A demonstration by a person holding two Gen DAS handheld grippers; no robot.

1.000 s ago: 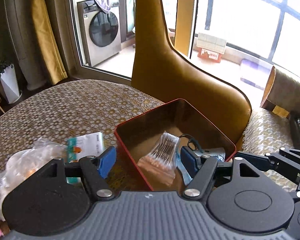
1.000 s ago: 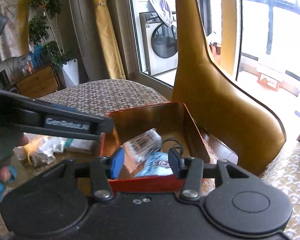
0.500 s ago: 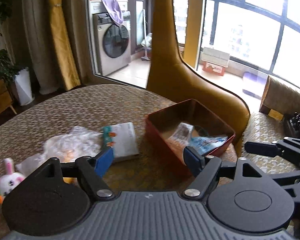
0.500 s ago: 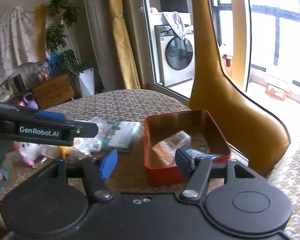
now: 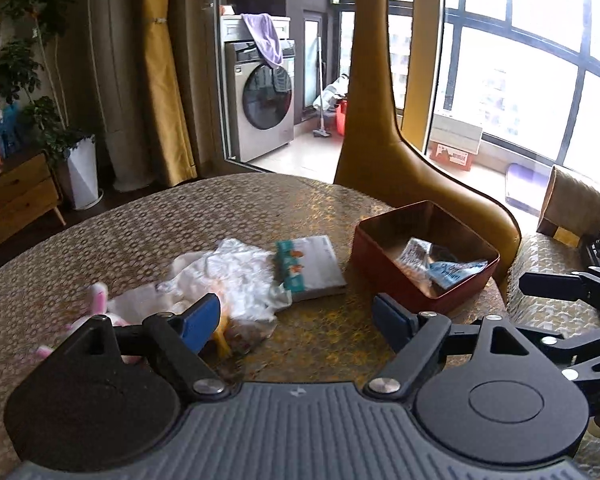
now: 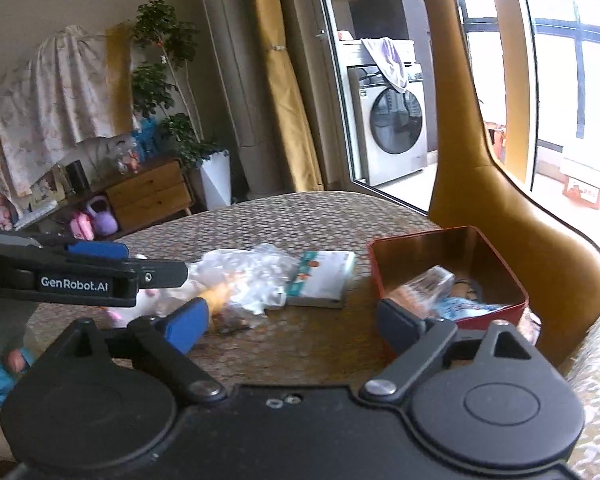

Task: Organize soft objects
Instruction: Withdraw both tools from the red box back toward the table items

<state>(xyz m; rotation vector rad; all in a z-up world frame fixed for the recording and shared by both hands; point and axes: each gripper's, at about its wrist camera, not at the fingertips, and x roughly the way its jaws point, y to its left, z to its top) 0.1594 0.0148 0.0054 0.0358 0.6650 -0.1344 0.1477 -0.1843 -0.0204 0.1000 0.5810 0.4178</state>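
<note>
A red box [image 5: 388, 276] [image 6: 496, 256] sits on the round table by the yellow chair, holding a cotton-swab pack [image 5: 414, 256] [image 6: 428, 286] and a blue packet [image 5: 454, 272] [image 6: 466, 304]. Left of it lie a white-and-teal tissue pack [image 5: 312, 266] [image 6: 324, 276], a crumpled clear plastic bag [image 5: 232, 272] [image 6: 248, 272] and a pink-and-white plush bunny [image 5: 96, 308] [image 6: 146, 300]. My left gripper [image 5: 296, 320] is open and empty, above the table in front of these. My right gripper [image 6: 292, 326] is open and empty, pulled back from the box.
The patterned table [image 5: 180, 220] is ringed by a tall yellow chair back [image 5: 380, 152] behind the box and a cushioned seat [image 5: 548, 280] at right. In the right wrist view the left gripper's arm [image 6: 80, 276] crosses at left. A washing machine [image 5: 260, 116] and cabinet [image 6: 152, 196] stand farther off.
Both grippers have drawn back and up from the red box, which now looks smaller. The right gripper has opened wider. The bag, tissue pack and bunny have come into view.
</note>
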